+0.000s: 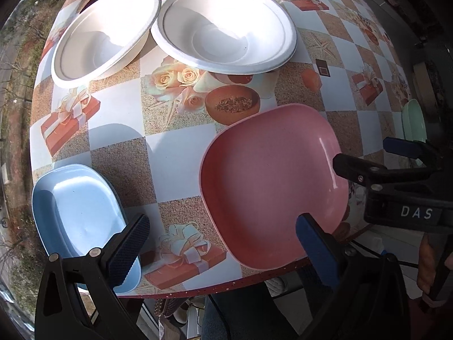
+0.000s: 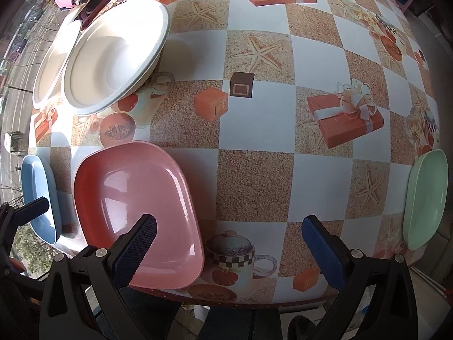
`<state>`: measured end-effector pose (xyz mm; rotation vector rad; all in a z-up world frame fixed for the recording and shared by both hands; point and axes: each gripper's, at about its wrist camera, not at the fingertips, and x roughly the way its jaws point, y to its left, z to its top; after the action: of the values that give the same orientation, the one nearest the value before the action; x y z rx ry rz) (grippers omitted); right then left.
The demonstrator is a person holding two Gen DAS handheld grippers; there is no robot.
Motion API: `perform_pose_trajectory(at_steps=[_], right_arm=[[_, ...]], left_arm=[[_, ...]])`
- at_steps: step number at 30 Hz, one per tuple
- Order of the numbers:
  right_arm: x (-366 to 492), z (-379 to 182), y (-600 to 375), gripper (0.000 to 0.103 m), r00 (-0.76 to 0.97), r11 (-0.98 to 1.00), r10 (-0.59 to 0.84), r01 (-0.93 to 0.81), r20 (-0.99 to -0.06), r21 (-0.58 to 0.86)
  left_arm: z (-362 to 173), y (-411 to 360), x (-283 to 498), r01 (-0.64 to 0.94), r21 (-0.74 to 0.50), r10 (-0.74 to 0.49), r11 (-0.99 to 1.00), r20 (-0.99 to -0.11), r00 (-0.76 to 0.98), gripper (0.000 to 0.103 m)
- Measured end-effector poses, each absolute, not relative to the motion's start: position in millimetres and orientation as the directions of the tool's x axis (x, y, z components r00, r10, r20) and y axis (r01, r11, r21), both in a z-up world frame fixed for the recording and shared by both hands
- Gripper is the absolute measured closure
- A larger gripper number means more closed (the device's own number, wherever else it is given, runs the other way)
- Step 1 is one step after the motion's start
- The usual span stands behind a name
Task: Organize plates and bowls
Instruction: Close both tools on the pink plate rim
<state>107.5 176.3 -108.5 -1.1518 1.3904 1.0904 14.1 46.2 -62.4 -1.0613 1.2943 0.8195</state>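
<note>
Here, pink plate (image 2: 136, 212) beneath left gripper (image 1: 223, 243) and right gripper (image 2: 229, 252); both fingers apart, empty.

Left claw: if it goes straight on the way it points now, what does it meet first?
Probably bare tablecloth, in the gap between the blue plate and the pink plate; depth is unclear.

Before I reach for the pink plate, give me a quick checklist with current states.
1. Left gripper open, empty: ok.
2. Right gripper open, empty: ok.
3. Pink plate flat on the table, nothing on it: ok.
4. Pink plate overhangs the near table edge: not ok, mind tipping.
5. Blue plate and green plate apart from the pink plate: ok.
6. White paper bowls overlap at their rims: not ok.
</note>
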Motion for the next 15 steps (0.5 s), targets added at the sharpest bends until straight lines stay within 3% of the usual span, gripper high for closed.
perform_pose_trajectory(at_steps=[15], right_arm=[[96, -137, 181, 0.000, -0.049, -0.004, -0.188, -0.999, -0.981, 0.051]], left_arm=[[-99, 35, 2, -0.973, -0.081, -0.104, 0.215, -0.993, 0.059, 0.000]])
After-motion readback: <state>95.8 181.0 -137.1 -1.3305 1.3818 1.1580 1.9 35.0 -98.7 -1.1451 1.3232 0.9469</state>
